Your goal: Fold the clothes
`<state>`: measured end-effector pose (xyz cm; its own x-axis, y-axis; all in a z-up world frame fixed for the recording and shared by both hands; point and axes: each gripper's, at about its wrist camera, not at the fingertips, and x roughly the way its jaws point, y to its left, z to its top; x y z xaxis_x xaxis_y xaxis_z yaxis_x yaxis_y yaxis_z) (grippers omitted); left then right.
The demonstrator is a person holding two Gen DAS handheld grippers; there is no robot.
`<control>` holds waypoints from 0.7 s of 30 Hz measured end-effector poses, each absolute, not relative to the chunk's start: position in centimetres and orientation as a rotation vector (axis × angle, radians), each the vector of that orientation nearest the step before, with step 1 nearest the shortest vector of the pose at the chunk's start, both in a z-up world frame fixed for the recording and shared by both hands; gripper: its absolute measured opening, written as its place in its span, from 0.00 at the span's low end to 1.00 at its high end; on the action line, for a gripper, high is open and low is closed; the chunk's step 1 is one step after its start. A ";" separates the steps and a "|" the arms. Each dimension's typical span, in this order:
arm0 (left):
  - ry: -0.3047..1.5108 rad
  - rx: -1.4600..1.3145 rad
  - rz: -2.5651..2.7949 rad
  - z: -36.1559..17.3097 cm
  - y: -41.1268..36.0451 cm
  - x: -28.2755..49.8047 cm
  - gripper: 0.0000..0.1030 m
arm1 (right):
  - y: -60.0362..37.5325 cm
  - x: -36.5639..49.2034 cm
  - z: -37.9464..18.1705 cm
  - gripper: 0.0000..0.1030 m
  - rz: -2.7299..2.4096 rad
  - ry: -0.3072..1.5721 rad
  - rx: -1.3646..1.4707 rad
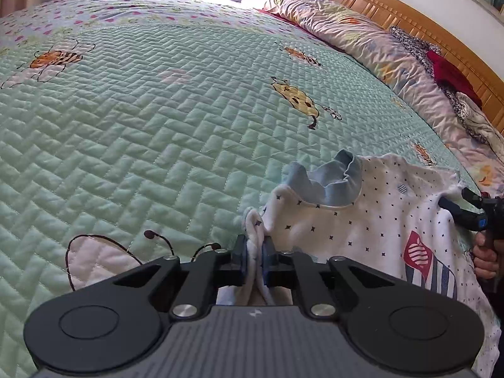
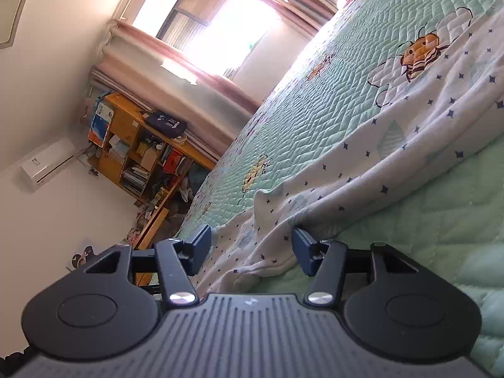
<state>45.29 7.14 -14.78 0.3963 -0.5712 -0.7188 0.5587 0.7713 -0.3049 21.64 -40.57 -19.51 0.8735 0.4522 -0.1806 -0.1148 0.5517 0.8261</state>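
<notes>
Nearest item, left wrist view: left gripper (image 1: 254,260), black linkage arms with blue pads, jaws drawn almost together and pinching a bunched fold of the white cotton child's top with small dark star print (image 1: 362,220). Cloth fills the narrow gap between the pads and rises above them in a ridge.

Garment: lies on the near right part of the pale green quilted bedspread with bee and pear motifs (image 1: 141,145). Ribbed light blue collar (image 1: 330,186) stands crumpled at the neck opening. Red and white apple-shaped print above navy stripes (image 1: 422,258) shows on the chest, toward the right edge.

Right gripper (image 2: 252,249): in the right wrist view its blue pads stand moderately apart, with the star-print cloth lying between them; neither pad visibly presses on it. In the left wrist view the same tool appears at the garment's far right edge, a person's hand (image 1: 485,258) on its handle.

Surroundings, left wrist view: rumpled pale floral duvet (image 1: 362,41) along the far side of the bed; wooden slatted headboard (image 1: 393,12) behind it; dark red and patterned clothes (image 1: 447,72) heaped against the headboard.

Surroundings, right wrist view: bright window with pink curtains (image 2: 220,25); orange wooden shelf unit crowded with books and boxes (image 2: 141,151); white wall air conditioner (image 2: 47,163).
</notes>
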 end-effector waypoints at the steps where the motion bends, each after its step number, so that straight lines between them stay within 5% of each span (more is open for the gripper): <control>1: 0.898 -0.016 -0.686 -14.6 7.3 45.2 0.08 | -40.6 21.6 -19.5 0.57 0.346 0.399 0.931; 8: 0.753 0.094 -0.439 -11.9 9.0 44.7 0.12 | -40.5 21.7 -19.3 0.57 0.345 0.399 0.934; 10: 0.838 0.108 -0.384 -13.4 9.1 45.6 0.40 | -40.5 21.7 -19.2 0.57 0.345 0.399 0.934; 13: 0.815 0.069 -0.381 -13.1 9.9 45.2 0.49 | -40.4 21.7 -19.2 0.57 0.349 0.397 0.939; 15: 0.791 0.008 -0.375 -11.8 11.7 43.8 0.75 | -40.4 21.7 -19.3 0.57 0.351 0.395 0.945; 21: 0.784 -0.083 -0.370 -10.1 20.1 34.6 0.76 | -40.6 21.7 -19.4 0.57 0.354 0.392 0.952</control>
<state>34.64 20.11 -10.13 0.6470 -0.3558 -0.6744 0.2946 0.9324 -0.2093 21.69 -40.62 -19.44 0.8737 0.4570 -0.1666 -0.1191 0.5332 0.8376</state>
